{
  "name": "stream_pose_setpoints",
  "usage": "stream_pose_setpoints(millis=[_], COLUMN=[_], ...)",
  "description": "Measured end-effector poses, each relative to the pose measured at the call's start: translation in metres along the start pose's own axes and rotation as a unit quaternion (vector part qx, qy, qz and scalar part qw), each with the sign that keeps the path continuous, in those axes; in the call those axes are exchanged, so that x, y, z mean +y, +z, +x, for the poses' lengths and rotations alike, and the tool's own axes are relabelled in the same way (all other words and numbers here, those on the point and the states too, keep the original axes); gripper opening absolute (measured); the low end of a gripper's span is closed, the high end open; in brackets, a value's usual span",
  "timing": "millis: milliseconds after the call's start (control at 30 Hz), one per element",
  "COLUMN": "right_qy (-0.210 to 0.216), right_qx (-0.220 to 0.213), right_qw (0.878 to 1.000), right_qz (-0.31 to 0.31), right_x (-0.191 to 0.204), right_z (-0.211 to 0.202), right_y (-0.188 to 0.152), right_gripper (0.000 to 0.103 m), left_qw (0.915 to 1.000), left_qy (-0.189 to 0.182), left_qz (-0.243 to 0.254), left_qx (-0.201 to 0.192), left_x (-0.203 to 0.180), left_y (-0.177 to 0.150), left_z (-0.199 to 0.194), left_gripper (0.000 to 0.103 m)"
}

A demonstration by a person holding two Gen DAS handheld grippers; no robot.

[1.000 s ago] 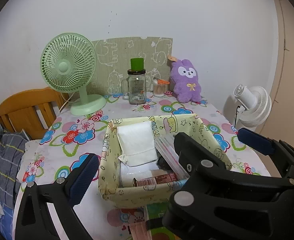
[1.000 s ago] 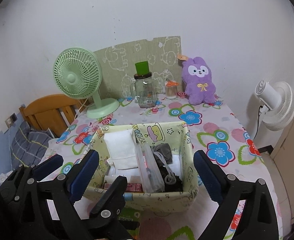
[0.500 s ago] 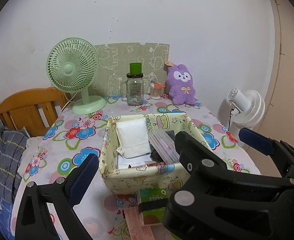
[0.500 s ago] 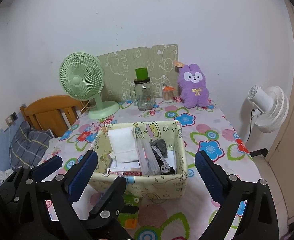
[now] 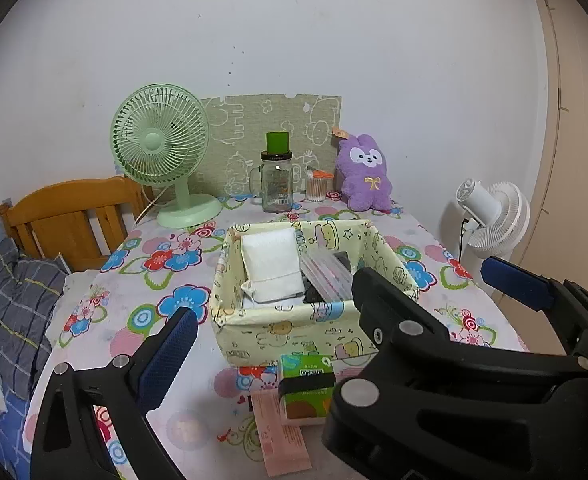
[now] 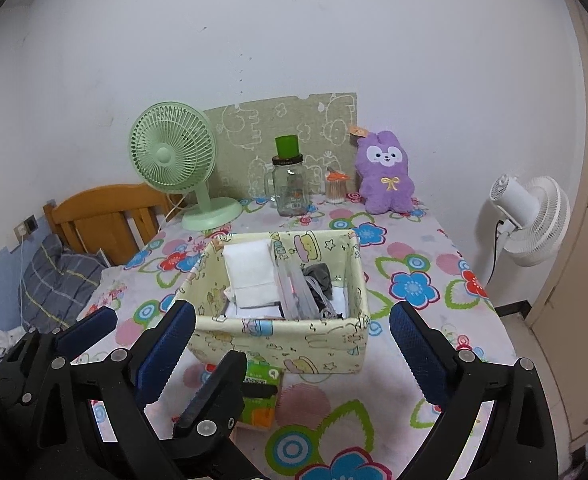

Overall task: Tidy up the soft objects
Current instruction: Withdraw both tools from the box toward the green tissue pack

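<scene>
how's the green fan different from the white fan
The green fan stands on the table, left of the glass jar; the white fan stands off the table, beyond its right edge. The green fan's grille faces the camera; the white fan's points away rightward. Both have round grilles.

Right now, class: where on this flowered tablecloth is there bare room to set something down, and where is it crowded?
Free: the cloth between the green desk fan and the yellow cartoon-print fabric bin, and right of the bin toward the table edge. Crowded: the back row of fan, glass jar and purple plush rabbit, and the front by the green tissue pack.
</scene>
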State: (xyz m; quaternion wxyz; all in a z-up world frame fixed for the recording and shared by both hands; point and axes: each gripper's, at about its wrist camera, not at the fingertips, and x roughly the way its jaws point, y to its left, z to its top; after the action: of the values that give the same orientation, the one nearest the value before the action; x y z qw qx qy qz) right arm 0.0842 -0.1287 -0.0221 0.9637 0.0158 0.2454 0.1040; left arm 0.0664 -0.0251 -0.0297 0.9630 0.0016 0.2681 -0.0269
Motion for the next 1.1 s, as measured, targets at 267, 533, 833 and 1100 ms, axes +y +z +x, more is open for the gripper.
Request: stream_pose_setpoints(millis=[267,533,833,1100], right_qy=[-0.001,-0.007,-0.003,-0.005], right_qx=[0.003,0.010,0.012,0.029], right_qw=[1.000,1.000,1.000,0.999], right_qz=[0.002,0.003,0.013,0.019], right_x=[-0.002,-0.002,-0.007,-0.008], right_z=[-0.004,0.001,0.010,0.022], right_y=[-0.013,-0.028,-0.046,-0.063], right_gripper=[0.099,0.099,0.099,0.099], left_qw=[1.0000,0.9998,0.9990,0.9977], left_qy=[-0.002,-0.002,-0.014,-0.017], left_qz=[0.002,-0.003,-0.010,-0.015], left_qx=[0.005,0.019,0.042,0.064], left_x=[-0.002,-0.002,-0.002,0.000], left_y=[-0.011,-0.027,-0.043,-0.058], left_z=[0.000,0.006,0.019,0.030], left_gripper=[0.101,0.101,0.101,0.101])
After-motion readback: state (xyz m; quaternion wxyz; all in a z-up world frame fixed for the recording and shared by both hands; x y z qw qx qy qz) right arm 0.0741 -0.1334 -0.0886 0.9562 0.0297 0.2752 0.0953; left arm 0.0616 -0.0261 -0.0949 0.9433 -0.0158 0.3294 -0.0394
